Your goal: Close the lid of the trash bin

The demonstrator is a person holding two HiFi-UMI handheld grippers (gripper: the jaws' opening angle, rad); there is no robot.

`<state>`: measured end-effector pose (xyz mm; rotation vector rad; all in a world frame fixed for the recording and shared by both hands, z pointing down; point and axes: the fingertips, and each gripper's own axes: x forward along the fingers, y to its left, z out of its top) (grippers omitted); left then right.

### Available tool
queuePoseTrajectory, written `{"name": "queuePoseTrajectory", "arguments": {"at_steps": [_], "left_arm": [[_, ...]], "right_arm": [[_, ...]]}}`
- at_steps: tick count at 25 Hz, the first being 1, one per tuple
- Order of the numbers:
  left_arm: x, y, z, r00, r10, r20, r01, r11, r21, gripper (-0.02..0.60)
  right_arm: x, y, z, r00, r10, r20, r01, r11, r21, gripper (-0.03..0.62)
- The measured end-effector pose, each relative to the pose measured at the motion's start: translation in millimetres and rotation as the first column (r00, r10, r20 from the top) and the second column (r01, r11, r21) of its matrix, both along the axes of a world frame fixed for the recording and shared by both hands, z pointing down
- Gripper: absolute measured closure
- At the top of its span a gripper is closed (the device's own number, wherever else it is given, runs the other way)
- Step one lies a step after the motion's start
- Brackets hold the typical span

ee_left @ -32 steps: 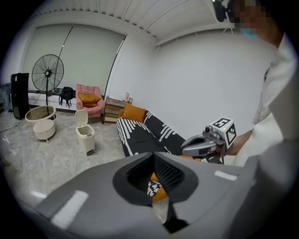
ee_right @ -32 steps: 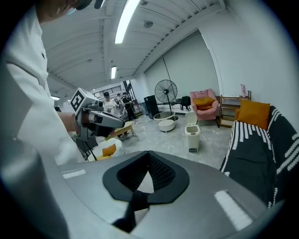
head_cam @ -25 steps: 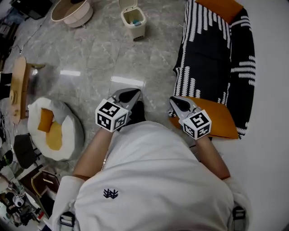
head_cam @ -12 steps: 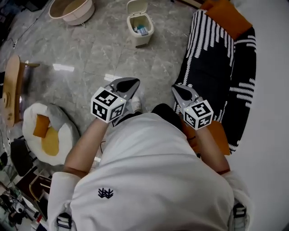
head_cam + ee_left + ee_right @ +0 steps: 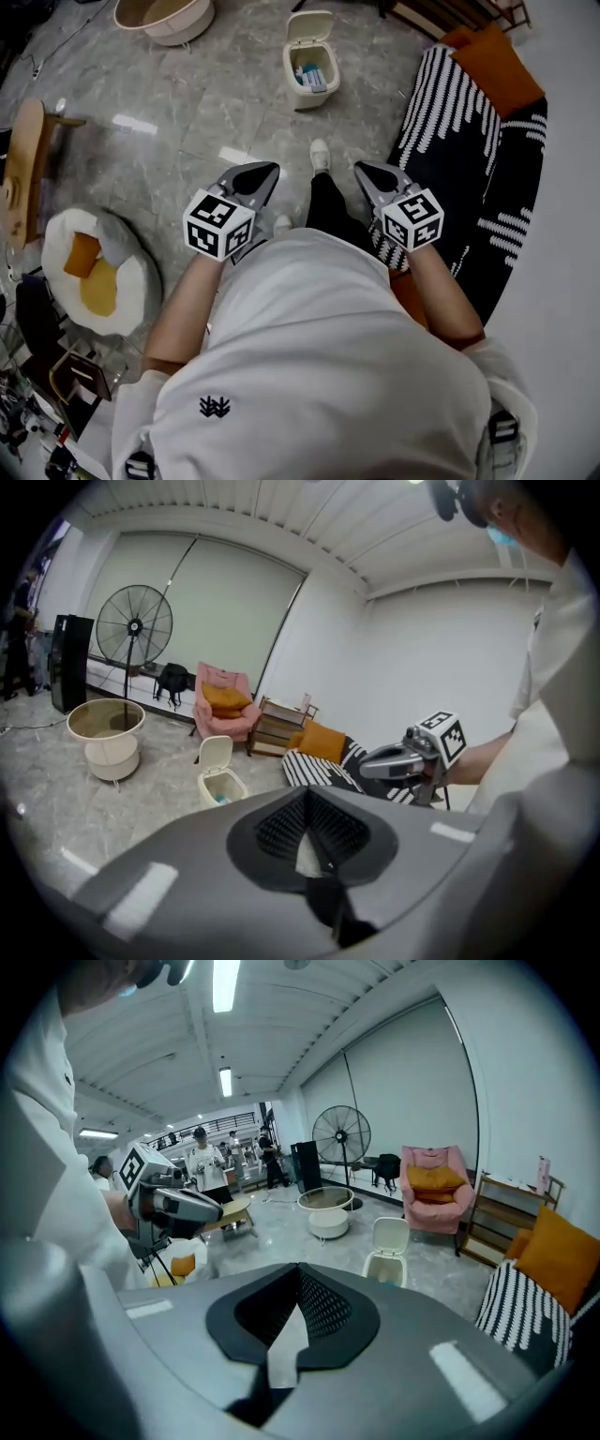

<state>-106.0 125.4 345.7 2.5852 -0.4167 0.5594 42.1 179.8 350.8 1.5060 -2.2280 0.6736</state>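
The small cream trash bin (image 5: pixel 309 64) stands on the grey floor ahead of me, its lid (image 5: pixel 307 24) tipped up and some litter showing inside. The left gripper view also shows the trash bin (image 5: pixel 221 780), as does the right gripper view, where the trash bin (image 5: pixel 385 1256) stands well beyond the jaws. My left gripper (image 5: pixel 261 174) and right gripper (image 5: pixel 366 172) are held side by side at waist height, far short of the bin. Both are shut, with nothing in them. My own left jaws (image 5: pixel 306 790) and right jaws (image 5: pixel 297 1265) point toward the bin.
A black-and-white striped sofa (image 5: pixel 469 159) with orange cushions lies to the right. A round beige tub (image 5: pixel 171 15) sits at the back left, and an egg-shaped cushion (image 5: pixel 94 274) lies at the left. A standing fan (image 5: pixel 134 630) and a pink armchair (image 5: pixel 223 701) stand behind the bin.
The person has stepped forward, one foot now ahead, so the bin has drawn nearer and shifted right in the head view. Both grippers keep their shut pose.
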Motion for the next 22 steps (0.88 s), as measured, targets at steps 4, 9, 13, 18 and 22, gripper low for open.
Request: {"name": "queuePoseTrajectory", "arguments": {"at_steps": [4, 9, 13, 18, 22], "left_arm": [[9, -50, 5, 0.996, -0.087, 0.022, 0.087, 0.996, -0.004, 0.529], [31, -109, 16, 0.985, -0.161, 0.065, 0.163, 0.986, -0.04, 0.529], [63, -150, 24, 0.98, -0.172, 0.099, 0.178, 0.982, -0.056, 0.529], [103, -191, 39, 0.972, -0.185, 0.144, 0.197, 0.978, -0.069, 0.529], [120, -214, 51, 0.965, -0.203, 0.163, 0.221, 0.971, -0.095, 0.529]], "right_arm": [[29, -67, 17, 0.998, -0.057, 0.006, 0.057, 0.998, -0.011, 0.594], [68, -166, 43, 0.991, -0.136, 0.01, 0.136, 0.99, -0.041, 0.594], [102, -240, 68, 0.983, -0.182, 0.01, 0.182, 0.98, -0.075, 0.595], [136, -336, 106, 0.974, -0.226, 0.014, 0.226, 0.966, -0.122, 0.594], [157, -408, 132, 0.97, -0.242, -0.022, 0.237, 0.962, -0.136, 0.594]]}}
